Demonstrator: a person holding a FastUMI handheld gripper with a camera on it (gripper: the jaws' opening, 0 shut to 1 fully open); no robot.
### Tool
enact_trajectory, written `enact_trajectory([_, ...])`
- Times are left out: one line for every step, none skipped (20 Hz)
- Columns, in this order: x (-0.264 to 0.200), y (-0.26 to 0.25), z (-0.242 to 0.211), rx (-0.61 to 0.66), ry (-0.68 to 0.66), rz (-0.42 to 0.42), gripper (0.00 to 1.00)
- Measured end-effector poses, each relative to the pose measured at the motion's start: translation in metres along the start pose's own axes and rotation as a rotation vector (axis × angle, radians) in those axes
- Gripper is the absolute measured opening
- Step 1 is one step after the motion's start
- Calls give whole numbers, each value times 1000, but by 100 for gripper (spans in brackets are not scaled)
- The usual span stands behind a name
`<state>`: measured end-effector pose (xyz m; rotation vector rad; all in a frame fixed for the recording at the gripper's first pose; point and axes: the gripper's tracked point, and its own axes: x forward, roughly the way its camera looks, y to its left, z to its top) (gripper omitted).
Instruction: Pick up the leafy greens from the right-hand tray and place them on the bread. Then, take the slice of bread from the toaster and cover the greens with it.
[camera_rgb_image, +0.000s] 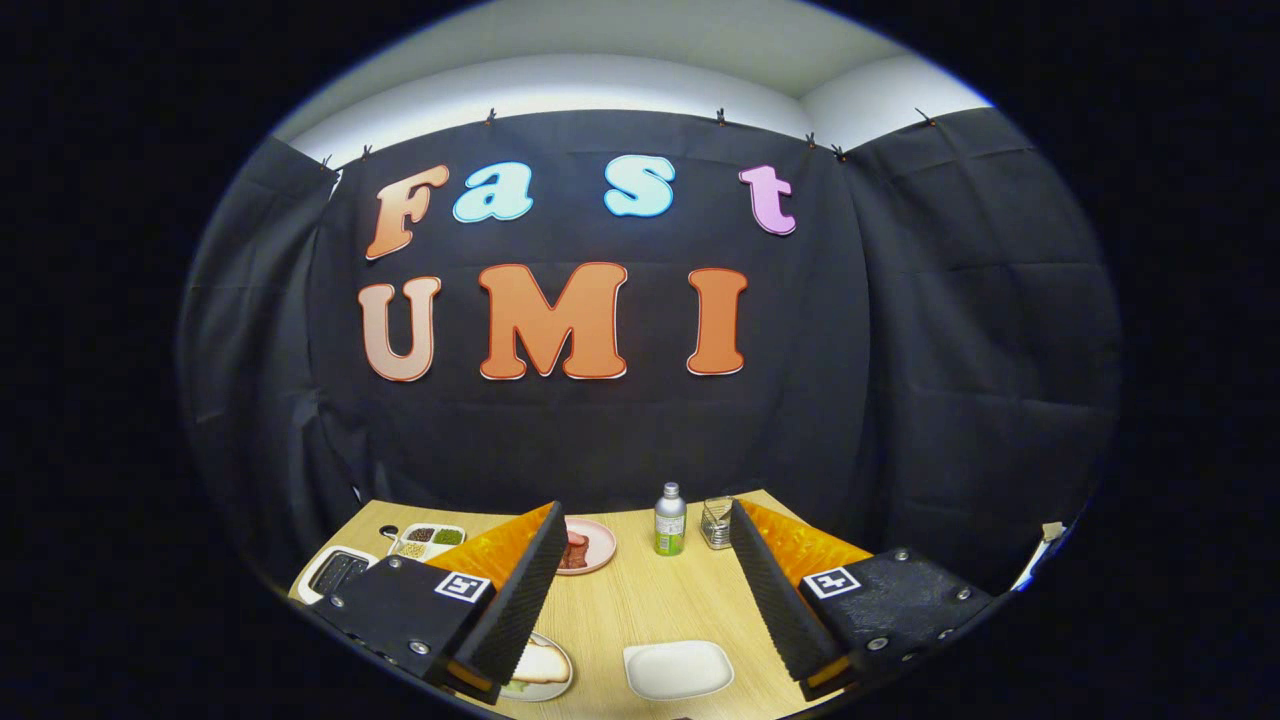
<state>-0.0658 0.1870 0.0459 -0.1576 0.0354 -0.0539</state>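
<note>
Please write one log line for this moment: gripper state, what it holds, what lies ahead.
gripper: open, holds nothing | between fingers: white tray, bottle | by left finger: bread on plate | greens: not placed

I see a matt pale wood-grain counter (640, 600), a brushed-metal bottle (670, 520), a smooth white plastic-looking tray (678, 669) and ribbed foam-like pads (525, 590) on my gripper (650, 590).
</note>
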Motion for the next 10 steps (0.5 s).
enact_trajectory([-2,-1,-3,7,4,-1,98])
enact_trajectory([-6,-2,-5,16,6,3,98])
enact_trajectory([-8,-2,-7,26,10,6,98])
enact_trajectory([-10,-3,-9,33,16,8,98])
enact_trajectory([-11,-6,-11,35,21,10,98])
enact_trajectory([-11,-9,-12,30,20,9,98])
enact_trajectory([-13,-11,-11,26,16,6,98])
enact_trajectory([-15,-14,-11,27,13,4,98])
enact_trajectory([-15,-13,-10,34,12,7,98])
enact_trajectory([-14,-10,-11,40,12,17,98])
